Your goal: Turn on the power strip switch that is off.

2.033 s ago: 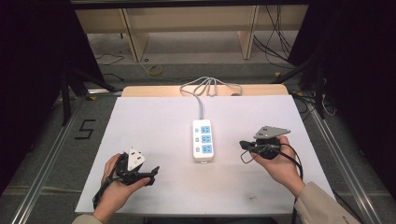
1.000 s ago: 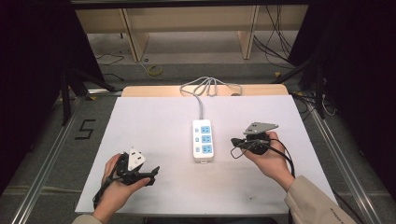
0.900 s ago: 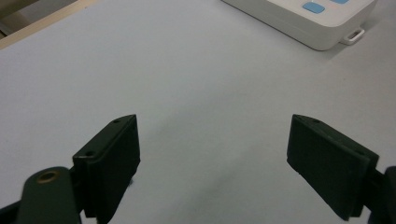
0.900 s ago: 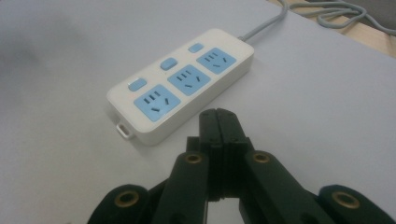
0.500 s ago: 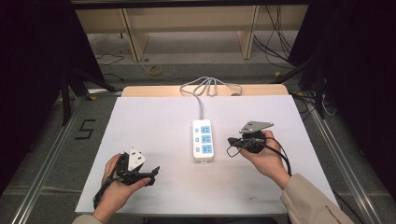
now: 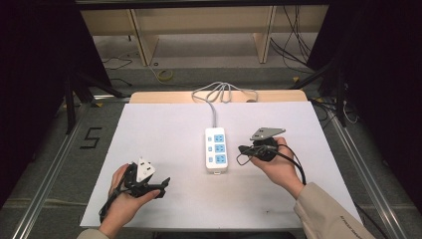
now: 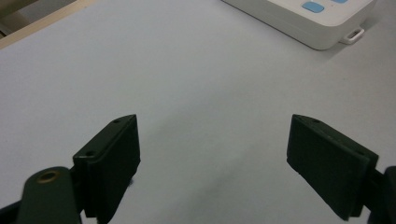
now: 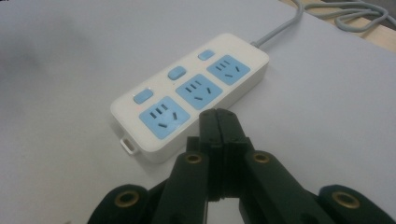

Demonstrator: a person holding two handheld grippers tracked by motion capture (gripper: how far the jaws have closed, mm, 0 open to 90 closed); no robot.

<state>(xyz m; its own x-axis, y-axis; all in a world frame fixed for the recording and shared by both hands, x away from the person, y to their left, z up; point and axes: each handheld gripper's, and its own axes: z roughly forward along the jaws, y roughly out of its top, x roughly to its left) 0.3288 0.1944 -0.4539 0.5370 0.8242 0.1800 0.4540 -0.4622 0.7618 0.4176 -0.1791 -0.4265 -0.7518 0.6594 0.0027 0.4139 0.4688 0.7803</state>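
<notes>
A white power strip point(image 6: 216, 149) with three blue sockets and three blue switches lies lengthwise at the middle of the white table; its grey cable point(image 6: 219, 92) runs off the far edge. My right gripper point(image 6: 242, 149) hovers just right of the strip, pointing at it, its jaws pressed together with nothing between them. In the right gripper view the shut gripper point(image 8: 218, 115) is a short way from the strip's point(image 8: 194, 93) near socket. My left gripper point(image 6: 163, 183) rests at the front left, open and empty. In the left gripper view the strip's end point(image 7: 308, 16) shows at the top right, beyond the gripper point(image 7: 215, 158).
The white sheet point(image 6: 149, 134) covers a wooden table whose far edge point(image 6: 164, 96) shows. Metal rails point(image 6: 50, 164) run along both sides on the floor. Shelving legs point(image 6: 142, 40) and loose cables point(image 6: 293, 25) lie beyond the table.
My right gripper has moved left toward the power strip and now sits close beside it. The left gripper has stayed in place.
</notes>
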